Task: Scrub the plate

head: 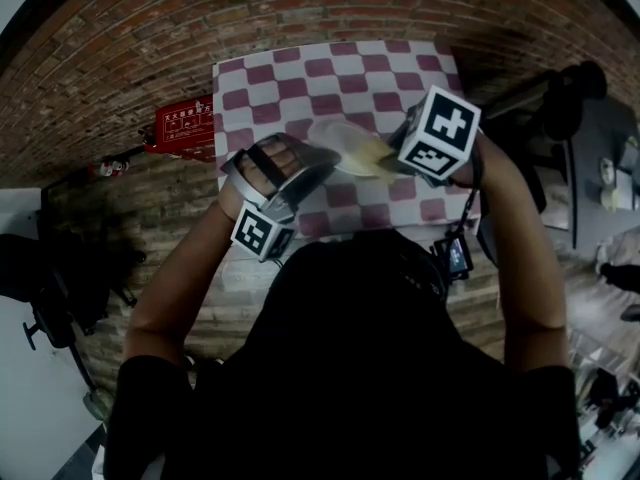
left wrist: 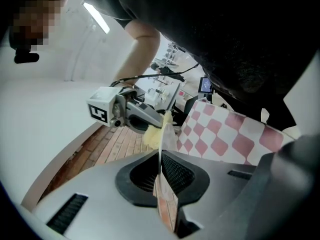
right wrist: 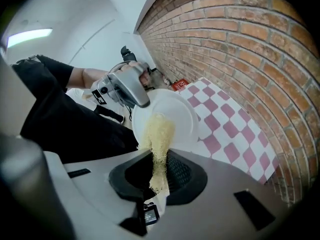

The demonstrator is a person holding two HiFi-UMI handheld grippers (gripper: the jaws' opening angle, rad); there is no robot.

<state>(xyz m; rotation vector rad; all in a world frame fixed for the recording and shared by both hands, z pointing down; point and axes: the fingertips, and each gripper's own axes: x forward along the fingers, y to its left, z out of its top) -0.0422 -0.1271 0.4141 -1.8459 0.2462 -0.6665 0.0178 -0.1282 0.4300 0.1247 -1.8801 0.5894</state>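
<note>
White and stiff, likely slick and breakable, the plate [right wrist: 175,111] hangs tilted above the checked desk [head: 300,78]. The left gripper [left wrist: 160,170] is clamped on its rim, a sound hold that leaves the face free. The right gripper [right wrist: 157,173] is closed on a soft, light scrubber [right wrist: 159,131] lying against that face. In the left gripper view the plate shows only edge-on, and its material stays unclear.
</note>
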